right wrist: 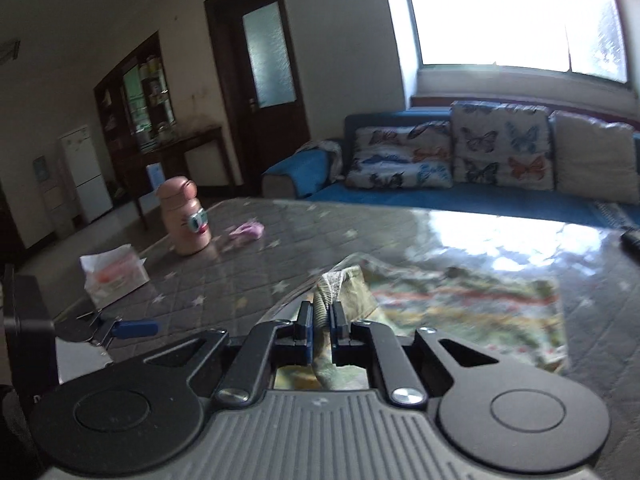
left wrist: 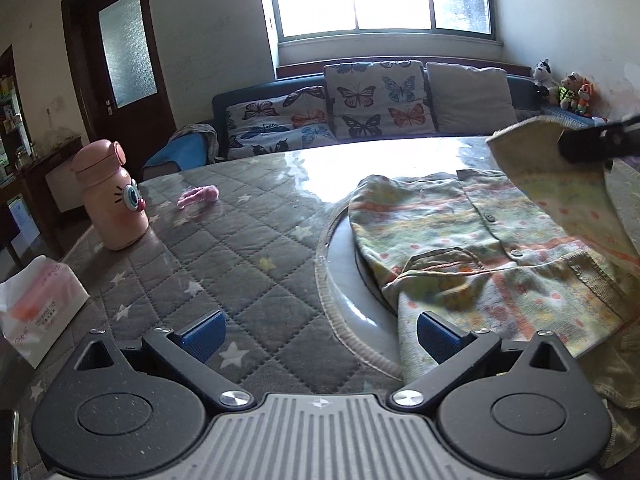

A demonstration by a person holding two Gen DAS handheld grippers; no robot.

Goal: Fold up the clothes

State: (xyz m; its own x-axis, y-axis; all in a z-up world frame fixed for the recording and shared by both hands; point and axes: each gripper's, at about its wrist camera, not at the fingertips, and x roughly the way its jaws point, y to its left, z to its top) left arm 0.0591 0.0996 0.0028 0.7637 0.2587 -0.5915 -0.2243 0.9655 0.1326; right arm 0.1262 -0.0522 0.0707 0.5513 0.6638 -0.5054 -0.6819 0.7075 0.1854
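Note:
A small yellow-green patterned cardigan (left wrist: 472,236) with buttons lies spread on the right half of the table. My left gripper (left wrist: 320,336) hovers low at the garment's near left corner, open, with nothing between its blue pads; the right pad sits over the cloth's edge. My right gripper (right wrist: 321,314) is shut on a ribbed edge of the cardigan (right wrist: 460,300), which bunches up between the pads. In the left wrist view the right gripper (left wrist: 588,146) holds a flap of the garment lifted at the far right.
A pink bottle (left wrist: 110,196), a tissue pack (left wrist: 38,306) and a small pink item (left wrist: 198,195) sit on the quilted table cover (left wrist: 224,264) to the left. A round glass turntable (left wrist: 340,276) lies under the cardigan. A sofa with butterfly cushions (left wrist: 360,100) stands behind.

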